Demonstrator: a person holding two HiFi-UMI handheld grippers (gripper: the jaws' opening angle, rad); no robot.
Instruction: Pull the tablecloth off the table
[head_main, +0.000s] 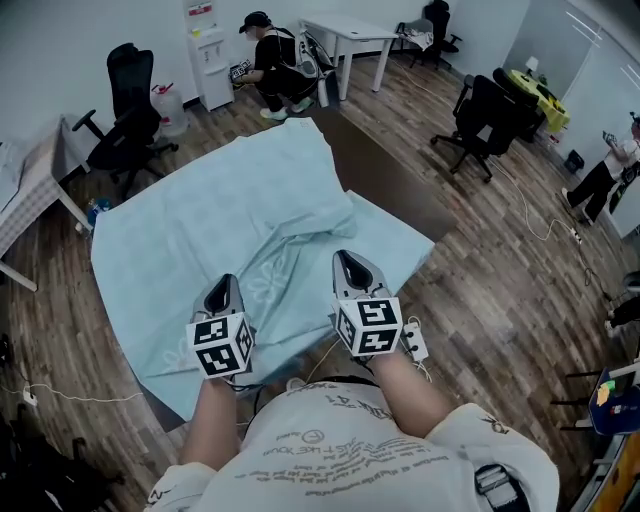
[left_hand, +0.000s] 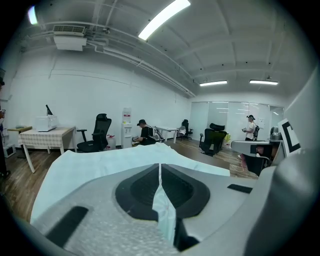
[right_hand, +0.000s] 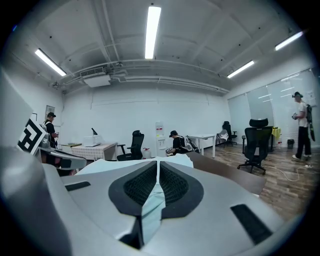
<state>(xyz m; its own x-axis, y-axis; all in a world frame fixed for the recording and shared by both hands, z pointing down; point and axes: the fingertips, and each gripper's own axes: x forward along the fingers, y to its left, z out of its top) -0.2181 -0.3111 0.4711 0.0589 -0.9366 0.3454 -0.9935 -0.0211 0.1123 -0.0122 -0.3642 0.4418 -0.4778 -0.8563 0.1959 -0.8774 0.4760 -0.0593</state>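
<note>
Left tongs (head_main: 225, 284): closed on a fold of the tablecloth (head_main: 190, 230); thin pale-blue strip pinched between the dark pads (left_hand: 140, 187), running from the tips back toward the camera.
Right tongs (head_main: 350, 262): closed on the tablecloth in the same way; pale-blue strip squeezed between its pads (right_hand: 177, 187).
Tongs together: side by side and near each other at the cloth's near edge, tips pointing away from the holder, left one slightly lower in the head view.
Tablecloth: pale blue, with a faint flower pattern just beside the left tongs; spread ahead of both tongs over most of the worktop (head_main: 395, 185); gathered into a ridge of creases running from between the tongs forward and to the right; near edge hanging off the worktop below the left tongs.
Worktop: dark brown; bare in a strip ahead and to the right of the right tongs.
Far ahead of the left tongs: black office chair (head_main: 128, 105) and water dispenser (head_main: 208, 60), well apart from the cloth.
Far ahead, between the tongs' lines: crouching person (head_main: 270, 65) in dark clothes and a cap, beside a white table (head_main: 350, 35).
Right of the right tongs: second black chair (head_main: 485, 115) on the wood floor (head_main: 500, 300), well apart; another person (head_main: 610, 175) at the frame's right edge.
Left of the left tongs: table with a checked cover (head_main: 20, 190), partly cut off.
</note>
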